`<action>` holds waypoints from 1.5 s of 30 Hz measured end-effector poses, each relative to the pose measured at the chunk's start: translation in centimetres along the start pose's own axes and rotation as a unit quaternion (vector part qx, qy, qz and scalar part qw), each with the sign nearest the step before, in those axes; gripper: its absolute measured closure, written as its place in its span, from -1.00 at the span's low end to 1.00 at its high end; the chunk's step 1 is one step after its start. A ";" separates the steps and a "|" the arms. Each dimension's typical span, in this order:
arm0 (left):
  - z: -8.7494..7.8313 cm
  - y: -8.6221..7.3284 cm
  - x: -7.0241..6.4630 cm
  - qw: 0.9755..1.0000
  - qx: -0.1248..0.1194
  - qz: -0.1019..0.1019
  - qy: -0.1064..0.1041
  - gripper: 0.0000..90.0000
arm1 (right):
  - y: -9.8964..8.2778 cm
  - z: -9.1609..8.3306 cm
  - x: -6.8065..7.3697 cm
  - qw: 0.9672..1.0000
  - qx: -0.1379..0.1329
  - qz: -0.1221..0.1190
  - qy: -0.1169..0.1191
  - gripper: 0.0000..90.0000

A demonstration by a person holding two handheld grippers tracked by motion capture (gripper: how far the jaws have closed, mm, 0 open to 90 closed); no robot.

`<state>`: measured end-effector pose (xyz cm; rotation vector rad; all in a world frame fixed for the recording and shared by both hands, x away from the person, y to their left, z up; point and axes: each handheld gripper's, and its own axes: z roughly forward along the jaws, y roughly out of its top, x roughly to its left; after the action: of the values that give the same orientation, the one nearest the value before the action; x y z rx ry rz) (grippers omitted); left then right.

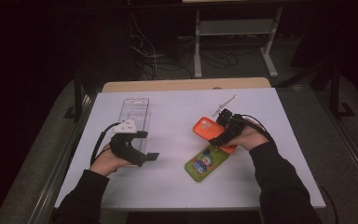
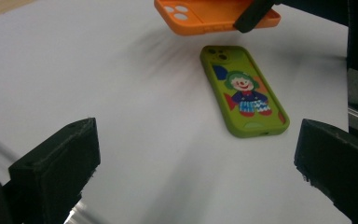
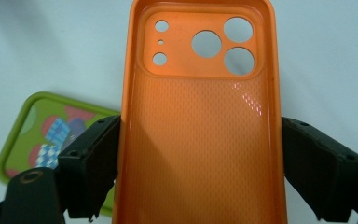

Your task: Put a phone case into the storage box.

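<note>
Orange phone case (image 3: 200, 140) pinched across its sides by right gripper (image 3: 200, 172), above green clown-print case (image 2: 244, 91); left gripper (image 2: 196, 172) spread, empty.

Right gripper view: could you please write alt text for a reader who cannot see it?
An orange phone case is clamped across its width between the two black jaws of the right gripper, its hollow inside and camera cutouts facing the camera. Lower left, behind one jaw, part of a green phone case with a colourful picture lies on the white table.
</note>
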<state>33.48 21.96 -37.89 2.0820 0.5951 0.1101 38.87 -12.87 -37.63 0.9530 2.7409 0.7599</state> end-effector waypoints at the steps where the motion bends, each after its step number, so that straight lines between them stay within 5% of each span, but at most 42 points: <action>1: 0.2 0.3 0.0 1.000 0.001 0.006 -0.002 -1.00 | -0.1 -0.1 0.1 1.000 -0.001 -0.007 0.003 -0.66; 16: 3.3 5.1 -0.1 0.996 0.022 0.064 -0.057 -1.00 | -1.7 -0.9 1.1 0.997 -0.008 -0.073 0.034 -0.66; 24: 4.9 6.7 -0.5 0.993 0.030 0.093 -0.068 -1.00 | -1.7 -0.6 2.0 0.993 -0.007 -0.102 0.059 -0.66; 30: 5.5 6.9 -1.7 0.989 0.036 0.110 -0.089 -1.00 | -1.5 -0.3 3.1 0.988 -0.004 -0.133 0.073 -0.66; 45: 7.2 6.8 -3.6 0.975 0.070 0.152 -0.145 -1.00 | -1.1 -0.1 4.9 0.974 0.006 -0.190 0.123 -0.66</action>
<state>35.04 11.78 -35.79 2.2596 0.1087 -0.0624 34.42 -10.66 -37.99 0.3296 3.0042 0.8350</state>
